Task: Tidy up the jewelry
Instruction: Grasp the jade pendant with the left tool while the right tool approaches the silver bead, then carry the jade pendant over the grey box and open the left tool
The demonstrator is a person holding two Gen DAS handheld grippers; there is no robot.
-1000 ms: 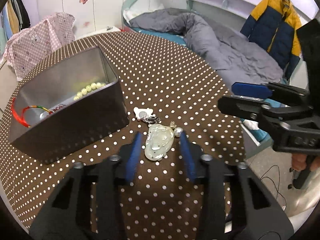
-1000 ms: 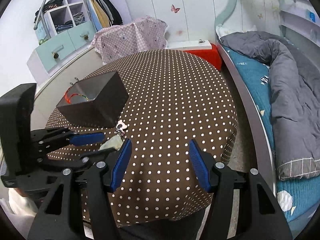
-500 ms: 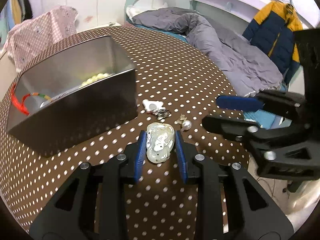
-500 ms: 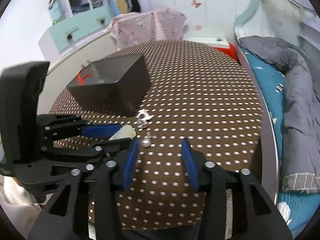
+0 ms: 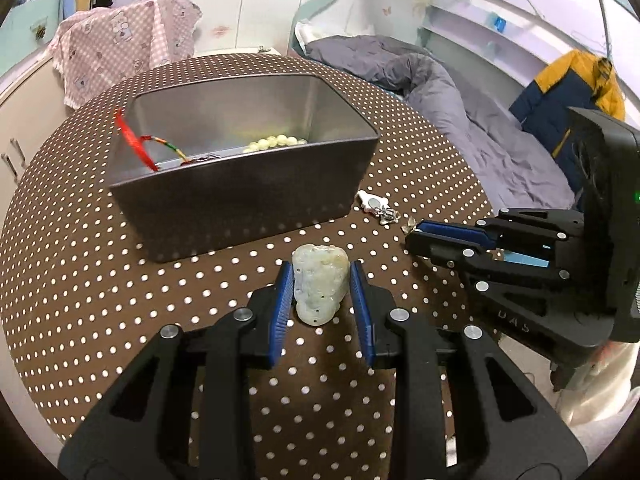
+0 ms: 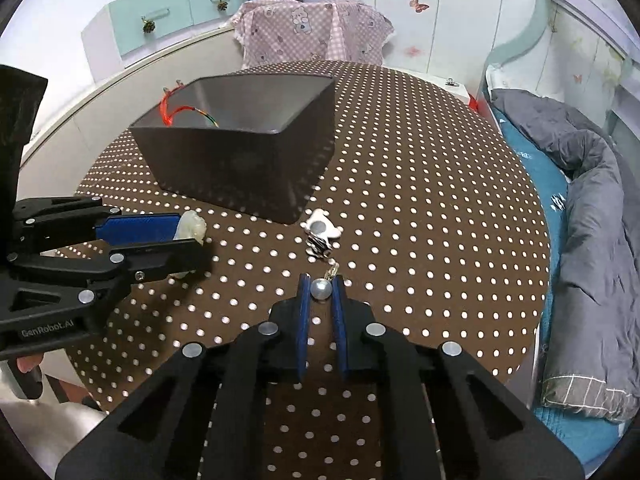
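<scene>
1. On the dotted tablecloth [image 5: 120,280], the left gripper [image 5: 320,292] clasps a pale jade pendant [image 5: 319,286] between its blue pads, at 6 o'clock from the grey box [image 5: 244,196].
2. At 3 o'clock from the pendant, the right gripper [image 6: 321,296] pinches a silver bead [image 6: 321,289].
3. At 12 o'clock from the bead lie a metal charm [image 6: 319,246] and a white charm [image 6: 322,228].
4. Inside the box sit a bead bracelet [image 5: 276,142] and a red cord [image 5: 134,144].

The left tongs [image 6: 188,236] carry "GenRobot.AI" in pale letters on their black frame, readable from the right wrist.
</scene>
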